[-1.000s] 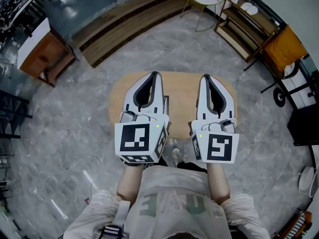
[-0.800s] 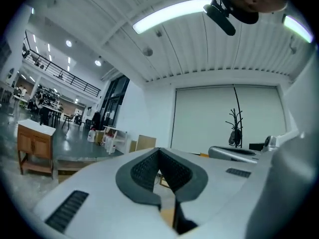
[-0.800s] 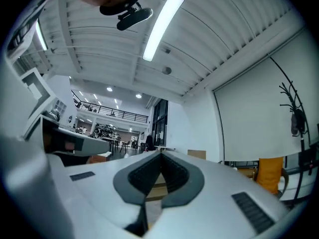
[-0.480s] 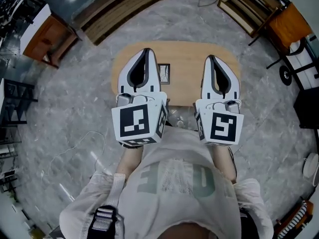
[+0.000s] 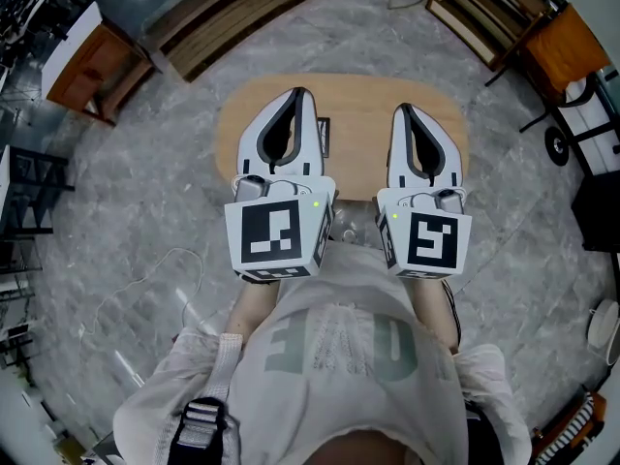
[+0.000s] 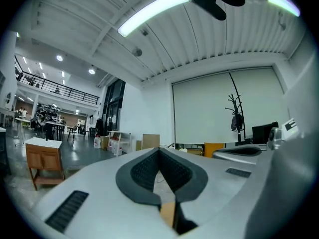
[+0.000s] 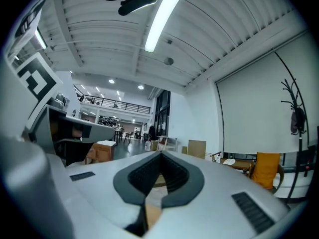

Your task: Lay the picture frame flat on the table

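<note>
A small oval wooden table (image 5: pixel 360 114) stands in front of me. The dark picture frame (image 5: pixel 324 138) on it shows only as a thin sliver beside my left gripper (image 5: pixel 299 93), which is held above it and hides the rest. I cannot tell whether the frame stands or lies. The left gripper (image 6: pixel 159 149) is shut, tips touching, with nothing between them. My right gripper (image 5: pixel 401 110) hovers over the table's right half, also shut and holding nothing (image 7: pixel 160 153). Both gripper views look level across the hall, not at the table.
Grey marble floor surrounds the table. A wooden cabinet (image 5: pixel 82 66) and a low wooden platform (image 5: pixel 232 17) lie at the far left, an orange chair (image 5: pixel 557 46) at the far right, a black rack (image 5: pixel 24 197) at the left. A thin cable (image 5: pixel 145 289) trails on the floor.
My left gripper has shifted right and forward, and now covers the frame that showed beside it half a second ago. The right gripper has hardly moved. Both stay shut.
</note>
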`<state>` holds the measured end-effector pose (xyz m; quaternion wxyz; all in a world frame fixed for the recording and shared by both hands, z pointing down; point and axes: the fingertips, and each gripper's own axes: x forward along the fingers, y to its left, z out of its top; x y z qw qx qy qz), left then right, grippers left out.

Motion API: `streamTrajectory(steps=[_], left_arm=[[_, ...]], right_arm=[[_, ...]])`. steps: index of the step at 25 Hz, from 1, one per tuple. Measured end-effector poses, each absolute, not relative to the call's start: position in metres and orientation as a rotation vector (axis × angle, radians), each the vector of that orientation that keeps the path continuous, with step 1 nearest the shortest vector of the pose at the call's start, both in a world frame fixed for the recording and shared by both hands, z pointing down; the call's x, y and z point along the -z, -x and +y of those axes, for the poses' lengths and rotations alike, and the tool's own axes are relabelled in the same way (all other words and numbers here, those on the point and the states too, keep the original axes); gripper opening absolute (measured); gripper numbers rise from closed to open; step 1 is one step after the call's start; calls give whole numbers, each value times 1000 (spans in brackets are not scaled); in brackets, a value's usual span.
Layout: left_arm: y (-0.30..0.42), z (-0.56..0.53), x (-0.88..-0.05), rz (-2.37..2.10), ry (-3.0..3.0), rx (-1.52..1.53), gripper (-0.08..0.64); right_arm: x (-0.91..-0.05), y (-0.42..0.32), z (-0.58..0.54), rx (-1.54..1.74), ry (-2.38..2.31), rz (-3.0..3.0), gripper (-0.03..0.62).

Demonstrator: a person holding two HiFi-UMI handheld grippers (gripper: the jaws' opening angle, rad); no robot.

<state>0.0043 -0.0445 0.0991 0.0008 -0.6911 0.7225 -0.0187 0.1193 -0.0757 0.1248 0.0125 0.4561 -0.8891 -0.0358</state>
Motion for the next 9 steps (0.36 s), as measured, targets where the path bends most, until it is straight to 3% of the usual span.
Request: streamTrajectory(steps=[9], left_arm=[[-8, -55, -133, 2312, 2213, 199, 9]], right_arm=[[-139, -120, -82, 10, -1391, -2773, 6]])
